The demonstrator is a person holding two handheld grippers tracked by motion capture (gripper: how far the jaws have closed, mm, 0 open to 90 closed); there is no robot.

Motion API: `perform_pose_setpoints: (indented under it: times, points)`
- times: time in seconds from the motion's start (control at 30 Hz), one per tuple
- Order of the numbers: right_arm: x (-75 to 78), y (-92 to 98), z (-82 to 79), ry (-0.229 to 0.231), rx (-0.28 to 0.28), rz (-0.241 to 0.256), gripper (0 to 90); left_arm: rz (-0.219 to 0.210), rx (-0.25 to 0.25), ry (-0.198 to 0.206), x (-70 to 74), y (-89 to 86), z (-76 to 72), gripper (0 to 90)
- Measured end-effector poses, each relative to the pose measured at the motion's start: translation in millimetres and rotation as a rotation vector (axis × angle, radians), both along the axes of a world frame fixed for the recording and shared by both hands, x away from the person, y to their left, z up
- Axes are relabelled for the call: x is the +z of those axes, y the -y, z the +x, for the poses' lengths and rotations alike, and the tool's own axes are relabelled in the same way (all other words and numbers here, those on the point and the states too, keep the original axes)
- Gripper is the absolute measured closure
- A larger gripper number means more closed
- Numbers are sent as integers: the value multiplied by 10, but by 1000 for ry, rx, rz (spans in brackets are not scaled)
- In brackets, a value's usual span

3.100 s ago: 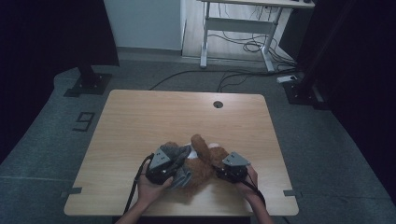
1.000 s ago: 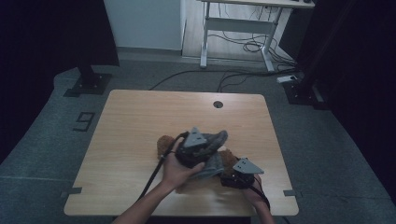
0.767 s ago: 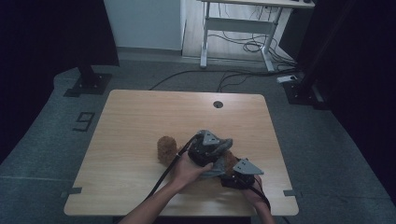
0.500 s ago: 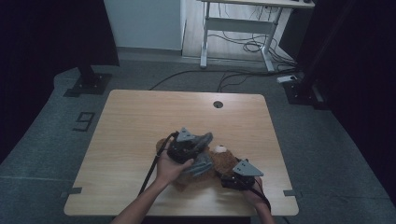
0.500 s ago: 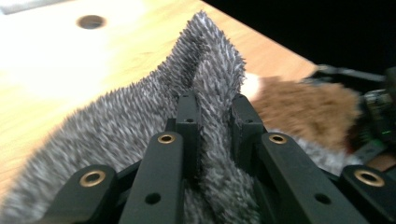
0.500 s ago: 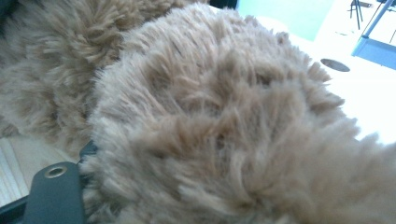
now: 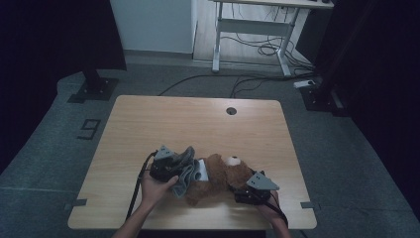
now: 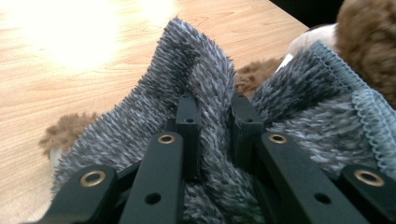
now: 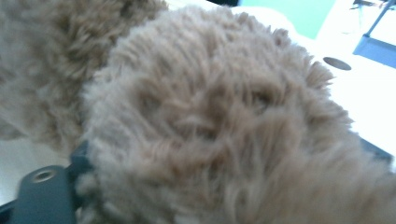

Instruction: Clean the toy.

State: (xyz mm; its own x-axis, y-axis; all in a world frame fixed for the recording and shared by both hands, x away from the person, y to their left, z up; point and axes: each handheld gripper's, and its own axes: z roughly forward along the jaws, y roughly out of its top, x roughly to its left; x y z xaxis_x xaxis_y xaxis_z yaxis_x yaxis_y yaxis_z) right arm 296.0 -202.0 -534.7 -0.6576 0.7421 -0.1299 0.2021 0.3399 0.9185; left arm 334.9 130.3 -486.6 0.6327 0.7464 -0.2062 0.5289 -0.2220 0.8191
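A: From the high view, what is lying on the light wooden bench (image 7: 163,119)?

B: A brown plush teddy bear (image 7: 218,179) is lying toward the bench's six o'clock edge, wearing a fuzzy grey knitted garment (image 7: 189,171). The left gripper (image 7: 174,167) is sitting at the bear's nine o'clock, the right gripper (image 7: 238,191) at its four o'clock.

A: And the left gripper view?

B: Its jaws are pinching a fold of the grey garment (image 8: 205,98).

A: The right gripper view?

B: Brown fur (image 9: 210,121) is pressing close against the camera; I cannot tell how those jaws are standing.
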Motion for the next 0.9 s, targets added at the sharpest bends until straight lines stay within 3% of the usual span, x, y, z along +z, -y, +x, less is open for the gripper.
perform_pose_setpoints:
  times: [0.03,0.07,0.17,0.27,0.4,0.53,0.57,0.6,0.67,0.7,0.73,0.8,0.87,0.9]
  points:
    - [60,43,-25,-24,24,55,92,-4,3,12,-14,-5,-31,773]
    - [60,43,-25,-24,24,55,92,-6,7,25,-25,-10,-60,773]
    - [230,144,-82,-59,75,151,65,-11,1,42,-105,-19,-170,777]
    - [317,138,-98,-64,88,147,59,-5,3,50,-129,-28,-215,779]
    - [527,129,-60,-84,124,177,51,-11,4,43,-170,-76,-252,779]
    - [734,164,4,-111,146,269,61,-15,1,38,-186,-109,-274,779]
    - [807,168,64,-123,114,255,68,-15,0,39,-183,-108,-279,779]
    - [807,168,64,-123,114,255,68,-16,-3,39,-181,-108,-283,779]
    - [823,146,138,-169,104,223,65,-19,-8,37,-177,-108,-291,779]
    - [801,119,191,-228,107,187,55,-20,-12,36,-173,-110,-297,778]
    - [801,119,191,-228,107,187,55,-22,-18,33,-171,-112,-301,778]
    - [754,105,211,-283,116,169,44,-33,-33,20,-165,-114,-308,778]
    - [619,94,215,-358,90,107,37,-41,-53,3,-161,-107,-316,774]
    - [619,94,215,-358,90,107,37,-43,-65,-5,-162,-97,-323,774]
